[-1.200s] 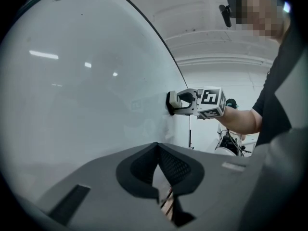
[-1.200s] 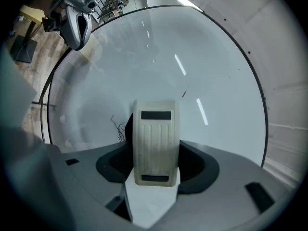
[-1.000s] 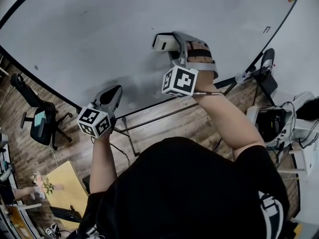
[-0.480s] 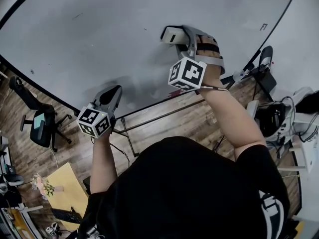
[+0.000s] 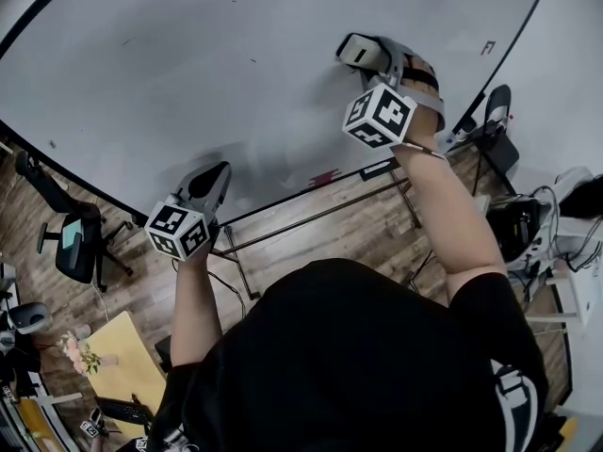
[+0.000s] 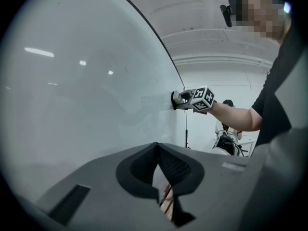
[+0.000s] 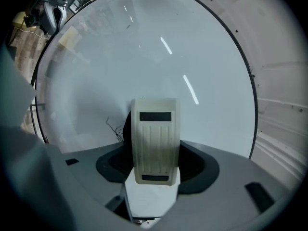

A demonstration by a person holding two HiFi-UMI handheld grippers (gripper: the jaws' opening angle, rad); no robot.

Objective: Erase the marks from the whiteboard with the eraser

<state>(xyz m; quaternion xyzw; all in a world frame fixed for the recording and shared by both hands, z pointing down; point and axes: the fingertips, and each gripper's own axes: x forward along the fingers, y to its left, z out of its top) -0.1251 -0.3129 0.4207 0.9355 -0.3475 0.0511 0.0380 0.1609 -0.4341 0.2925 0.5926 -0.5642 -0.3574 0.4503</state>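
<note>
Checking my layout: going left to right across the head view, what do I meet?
Office chair → left gripper → eraser, held by the right gripper.

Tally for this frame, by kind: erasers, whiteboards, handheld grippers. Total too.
Cream ribbed plastic eraser: 1
Large white whiteboard with a black frame: 1
Grey two-jaw grippers: 2, the left gripper shut and empty, the right gripper shut on the eraser
Total: 4
</note>
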